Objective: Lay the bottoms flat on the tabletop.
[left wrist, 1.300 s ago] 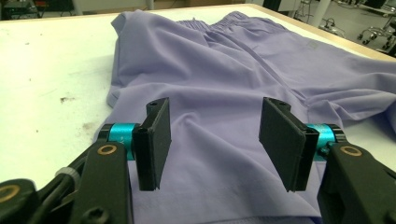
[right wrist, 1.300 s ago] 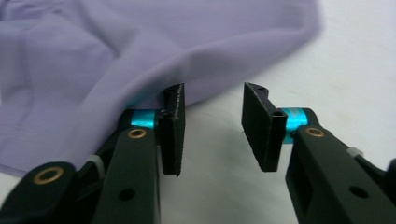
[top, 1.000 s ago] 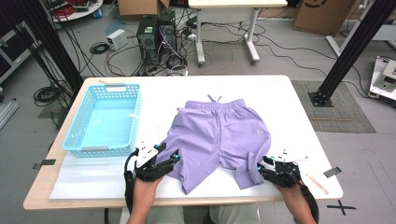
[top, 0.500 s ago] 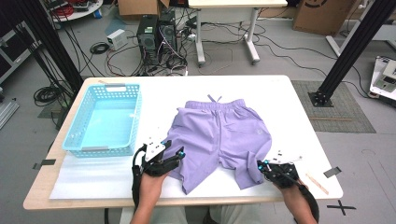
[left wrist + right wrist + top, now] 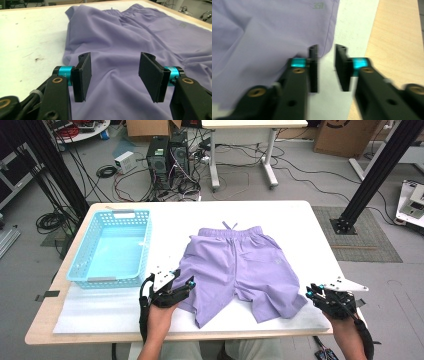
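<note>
A pair of purple shorts (image 5: 240,265) lies flat on the white-covered table (image 5: 290,220), waistband at the far side. My left gripper (image 5: 183,281) hovers at the hem of the shorts' left leg. In the left gripper view its jaws stand wide open (image 5: 115,75) over the purple cloth (image 5: 120,32), pressing nothing. My right gripper (image 5: 311,292) is just to the right of the right leg's corner. Its jaws (image 5: 325,67) have just been opening and stand a little apart over the white cover, with nothing between them; the shorts' hem (image 5: 274,30) lies beside the left jaw.
A light blue plastic basket (image 5: 107,281) with nothing in it stands at the table's left. In the right gripper view the bare wooden table edge (image 5: 392,37) runs to the right of the white cover (image 5: 352,25). Cables, computers and stands crowd the floor beyond.
My right gripper has let go of the right leg's corner and moved right, off the cloth. The left gripper has hardly moved and stays open.
</note>
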A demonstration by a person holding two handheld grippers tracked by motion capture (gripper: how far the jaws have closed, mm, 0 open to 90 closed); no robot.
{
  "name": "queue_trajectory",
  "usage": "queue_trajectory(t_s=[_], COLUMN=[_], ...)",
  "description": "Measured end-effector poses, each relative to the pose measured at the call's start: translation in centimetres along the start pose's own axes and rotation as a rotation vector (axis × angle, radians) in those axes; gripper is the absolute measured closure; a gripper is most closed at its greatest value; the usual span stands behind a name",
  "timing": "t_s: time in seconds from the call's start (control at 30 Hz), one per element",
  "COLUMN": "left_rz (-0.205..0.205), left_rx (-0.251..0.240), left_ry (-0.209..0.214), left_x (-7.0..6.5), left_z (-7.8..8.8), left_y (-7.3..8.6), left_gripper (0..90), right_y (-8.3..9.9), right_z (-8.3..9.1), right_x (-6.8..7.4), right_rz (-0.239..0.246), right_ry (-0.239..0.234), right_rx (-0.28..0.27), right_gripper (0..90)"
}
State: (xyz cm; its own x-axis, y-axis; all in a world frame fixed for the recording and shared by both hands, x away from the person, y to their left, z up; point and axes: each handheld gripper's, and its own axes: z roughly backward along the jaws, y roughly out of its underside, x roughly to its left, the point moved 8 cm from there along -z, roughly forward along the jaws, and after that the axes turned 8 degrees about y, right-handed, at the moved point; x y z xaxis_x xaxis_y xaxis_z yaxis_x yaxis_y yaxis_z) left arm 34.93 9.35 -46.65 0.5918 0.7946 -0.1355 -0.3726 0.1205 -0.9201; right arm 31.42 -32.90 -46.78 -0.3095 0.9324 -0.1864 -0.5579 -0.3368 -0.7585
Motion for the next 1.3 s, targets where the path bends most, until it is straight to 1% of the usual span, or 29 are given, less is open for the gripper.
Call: queue_trajectory(t_s=[0.03,0.1,0.2,0.23,0.27,0.3,0.33,0.4,0.5,0.53,0.57,0.63,0.67,0.73,0.77,0.8,0.83,0.87,0.9,0.93,0.97,1.03,1.07,1.13,1.17,1.2,1.23,1.27,1.3], left_rz=[0.001,0.004,0.017,0.017,0.016,0.017,0.022,0.021,0.018,0.017,0.021,0.036,0.042,0.057,0.061,0.049,0.026,0.014,0.02,0.01,0.009,0.028,0.03,0.035,0.037,0.04,0.042,0.051,0.053], left_rx=[0.006,0.016,0.022,0.029,0.031,0.038,0.04,0.052,0.076,0.087,0.101,0.116,0.127,0.193,0.233,0.271,0.281,0.285,0.287,0.29,0.291,0.286,0.285,0.286,0.288,0.29,0.289,0.288,0.287], left_ry=[-0.005,-0.016,-0.031,-0.036,-0.042,-0.045,-0.048,-0.053,-0.057,-0.059,-0.062,-0.061,-0.066,-0.066,-0.061,-0.065,-0.083,-0.08,-0.073,-0.079,-0.076,-0.053,-0.045,-0.028,-0.017,-0.007,0.001,0.011,0.022], left_x=[0.2,0.6,1.2,1.4,1.5,1.7,1.8,2.0,2.3,2.3,2.4,2.6,2.7,2.7,2.5,2.4,2.3,2.1,1.9,1.9,1.9,1.7,1.7,1.5,1.4,1.4,1.3,1.2,1.2], left_z=[0.1,0.3,0.7,0.8,0.9,1.1,1.2,1.4,1.7,1.7,1.8,1.8,1.7,1.4,1.2,1.0,1.0,1.1,1.2,1.5,1.7,2.3,2.7,3.3,3.7,4.1,4.5,5.0,5.4], left_y=[0.1,0.4,0.7,0.8,0.9,1.1,1.2,1.5,1.9,2.1,2.4,2.6,2.6,3.2,3.5,3.8,3.8,3.8,3.9,3.9,4.0,4.3,4.4,4.7,4.8,5.0,5.2,5.3,5.5], left_gripper=[43.7,43.7,43.7,43.7,43.7,43.7,43.8,43.8,44.8,45.1,45.3,45.3,45.3,48.4,52.4,57.0,60.3,66.5,74.4,82.4,88.2,88.7,88.8,88.8,88.8,88.8,88.8,88.8,88.8], right_y=[0.1,0.6,1.3,1.7,2.0,2.1,2.2,2.3,2.8,3.1,3.4,3.7,3.7,3.1,2.7,2.3,1.8,1.3,1.0,0.8,0.7,0.8,1.0,1.4,1.4,1.4,1.5,1.6,1.7], right_z=[-0.2,-1.0,-2.0,-2.3,-2.5,-2.4,-2.3,-2.0,-1.3,-1.0,-0.6,-0.1,0.3,0.8,0.9,0.9,0.7,0.5,0.1,-0.4,-1.0,-2.3,-2.9,-4.0,-4.0,-4.0,-3.8,-3.5,-3.3], right_x=[0.0,0.3,1.1,1.5,1.9,2.2,2.4,2.3,1.4,1.0,0.6,-0.1,-0.4,-0.6,-0.6,-0.6,-0.6,-0.4,-0.2,0.0,0.3,0.8,0.9,1.1,1.1,1.1,1.1,1.2,1.3], right_rz=[-0.021,-0.028,-0.029,-0.029,-0.02,0.005,0.027,0.078,0.116,0.117,0.105,0.087,0.065,0.028,0.012,-0.002,-0.017,-0.029,-0.033,-0.034,-0.039,-0.046,-0.045,-0.06,-0.079,-0.078,-0.06,-0.045,-0.022], right_ry=[-0.007,-0.025,-0.074,-0.092,-0.106,-0.111,-0.113,-0.078,-0.004,0.019,0.032,0.041,0.038,0.019,0.011,0.007,-0.002,-0.015,-0.016,-0.021,-0.031,-0.041,-0.04,-0.042,-0.048,-0.055,-0.064,-0.075,-0.072], right_rx=[0.002,0.023,0.058,0.075,0.091,0.079,0.076,0.08,0.102,0.116,0.123,0.136,0.129,0.087,0.068,0.048,0.032,0.017,0.015,0.014,0.023,0.043,0.056,0.086,0.068,0.069,0.07,0.08,0.086], right_gripper=[69.0,67.1,67.1,69.6,78.2,85.7,89.8,90.0,90.0,90.0,90.0,90.0,90.0,81.6,78.2,73.8,71.2,68.9,66.0,64.3,62.5,59.2,58.0,57.3,60.5,67.6,82.6,89.1,89.4])
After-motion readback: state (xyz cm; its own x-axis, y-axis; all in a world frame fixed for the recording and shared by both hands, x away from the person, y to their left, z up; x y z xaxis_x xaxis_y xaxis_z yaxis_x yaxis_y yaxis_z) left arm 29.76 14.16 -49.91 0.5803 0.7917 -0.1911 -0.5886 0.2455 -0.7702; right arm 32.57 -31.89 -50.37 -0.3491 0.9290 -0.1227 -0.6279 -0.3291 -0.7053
